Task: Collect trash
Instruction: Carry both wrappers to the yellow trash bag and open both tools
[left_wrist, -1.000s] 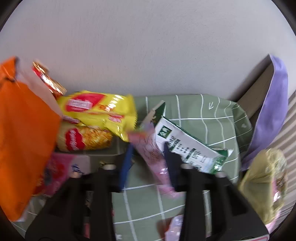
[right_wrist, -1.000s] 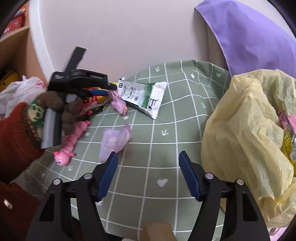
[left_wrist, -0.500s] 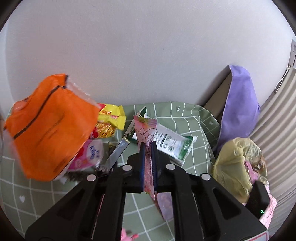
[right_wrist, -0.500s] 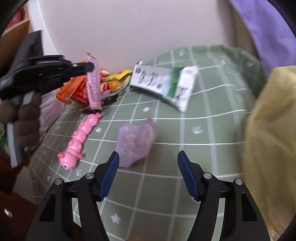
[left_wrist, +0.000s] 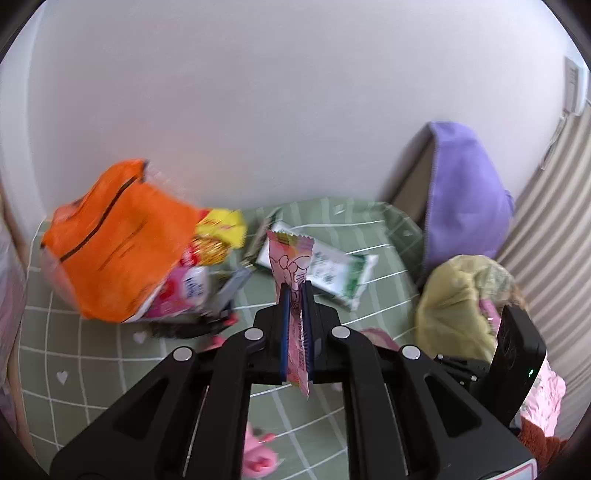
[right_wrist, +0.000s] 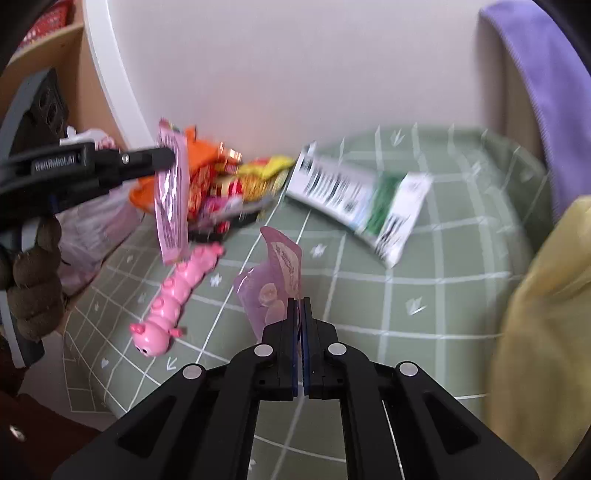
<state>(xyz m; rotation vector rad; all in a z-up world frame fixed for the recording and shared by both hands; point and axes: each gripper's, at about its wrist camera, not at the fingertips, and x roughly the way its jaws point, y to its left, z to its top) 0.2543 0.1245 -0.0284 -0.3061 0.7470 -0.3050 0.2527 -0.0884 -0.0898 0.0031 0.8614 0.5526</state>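
Where wall (left_wrist: 258, 110) meets green tablecloth (right_wrist: 424, 295), wrappers

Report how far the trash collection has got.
Done: the yellow bag already holds some wrappers. In hand: left claw grips a pink wrapper; right claw pinches a purple wrapper. Left: the green-white packet and the snack pile.

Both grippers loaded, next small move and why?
Probably carry the left gripper toward the yellow plastic trash bag: it is shut on the pink snack wrapper, lifted clear of the green checked tablecloth. The right gripper pinches the purple wrapper and can follow.
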